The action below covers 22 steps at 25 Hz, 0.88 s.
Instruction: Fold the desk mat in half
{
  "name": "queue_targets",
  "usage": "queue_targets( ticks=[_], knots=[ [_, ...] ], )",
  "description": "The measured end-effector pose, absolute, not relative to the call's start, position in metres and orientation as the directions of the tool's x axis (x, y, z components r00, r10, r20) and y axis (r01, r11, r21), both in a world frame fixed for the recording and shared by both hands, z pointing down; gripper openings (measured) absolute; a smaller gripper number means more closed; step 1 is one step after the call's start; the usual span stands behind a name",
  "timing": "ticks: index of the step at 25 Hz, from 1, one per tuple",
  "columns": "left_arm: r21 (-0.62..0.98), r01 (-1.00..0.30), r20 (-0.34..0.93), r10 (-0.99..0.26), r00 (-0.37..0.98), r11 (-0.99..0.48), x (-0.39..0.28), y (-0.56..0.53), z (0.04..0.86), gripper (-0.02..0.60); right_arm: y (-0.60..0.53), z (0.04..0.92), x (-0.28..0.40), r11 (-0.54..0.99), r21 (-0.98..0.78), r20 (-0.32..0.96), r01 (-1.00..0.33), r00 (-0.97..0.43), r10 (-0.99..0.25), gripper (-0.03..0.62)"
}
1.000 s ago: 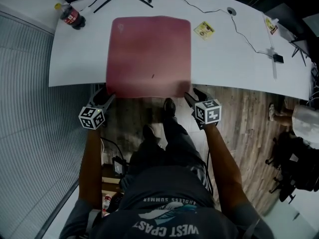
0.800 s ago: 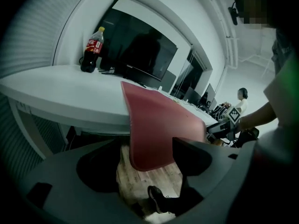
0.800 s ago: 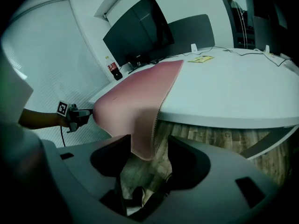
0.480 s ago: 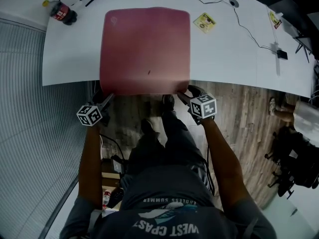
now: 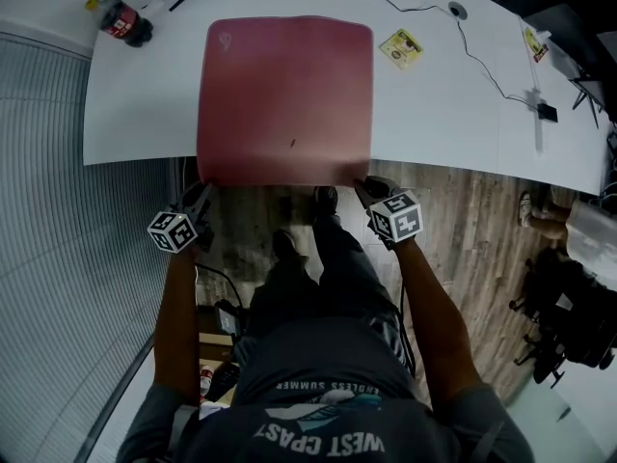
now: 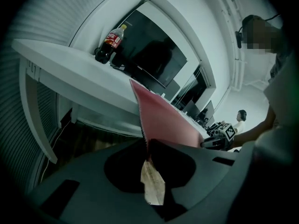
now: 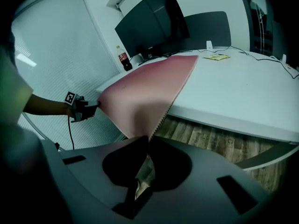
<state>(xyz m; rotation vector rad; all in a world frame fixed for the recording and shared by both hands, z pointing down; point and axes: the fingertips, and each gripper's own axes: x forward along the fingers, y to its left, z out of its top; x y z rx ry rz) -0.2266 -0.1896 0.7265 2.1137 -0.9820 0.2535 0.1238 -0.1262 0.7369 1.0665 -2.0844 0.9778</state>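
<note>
Where the person's forearms reach forward in the head view, the left gripper (image 5: 201,194) and the right gripper (image 5: 362,185) each sit at a near corner of the dusty-pink rectangular fabric desk mat (image 5: 284,95). That view does not show how the pads meet the cloth. The gripper views do: the jaws of both grippers have just been closing. In the left gripper view the left gripper's (image 6: 145,143) jaws are pressed together on the mat's stitched edge. In the right gripper view the right gripper's (image 7: 148,141) jaws pinch the opposite corner in the same way.

Below the grippers, the head view alone shows the person's dark shoes (image 5: 325,201) on the brown wooden plank floor (image 5: 463,220). The mat lies on the white curved table (image 5: 453,114), well to the left of its middle. Its near strip hangs past the front edge, and from each gripper it rises as a pink sheet towards the tabletop. Each gripper view also catches the other gripper at the mat's far corner.

Farther back, a small yellow printed card (image 5: 400,48) lies just right of the mat. It shows in the head and right gripper views. A dark cola bottle with a red label (image 5: 120,22) stands near the table's far left corner. Behind it, only the gripper views show the large black monitor (image 7: 152,24). A thin black cable (image 5: 482,75) trails across the right of the table in the head view.
</note>
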Motion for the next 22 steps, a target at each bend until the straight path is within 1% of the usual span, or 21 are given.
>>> queue_targets(
  ticks=[1, 3, 9, 17, 22],
  knots=[
    [0.57, -0.713, 0.458, -0.562, 0.689, -0.409, -0.226, -0.188, 0.722, 0.043, -0.126, 0.733, 0.124, 0.411, -0.331, 0.76, -0.849, -0.498, -0.417, 0.046],
    [0.574, -0.702, 0.445, -0.559, 0.699, -0.422, -0.225, -0.185, 0.713, 0.037, -0.125, 0.727, 0.124, 0.417, -0.315, 0.758, -0.853, -0.491, -0.431, 0.044],
    [0.59, -0.669, 0.376, -0.579, 0.723, -0.453, -0.223, -0.182, 0.676, 0.034, -0.128, 0.696, 0.12, 0.44, -0.283, 0.735, -0.852, -0.487, -0.471, 0.043],
    [0.585, -0.631, 0.264, -0.617, 0.742, -0.509, -0.213, -0.195, 0.618, 0.034, -0.141, 0.652, 0.114, 0.511, -0.213, 0.693, -0.833, -0.498, -0.521, 0.043],
    [0.577, -0.616, 0.219, -0.626, 0.749, -0.536, -0.202, -0.209, 0.587, 0.034, -0.154, 0.628, 0.115, 0.539, -0.169, 0.66, -0.825, -0.501, -0.561, 0.043]
  ],
)
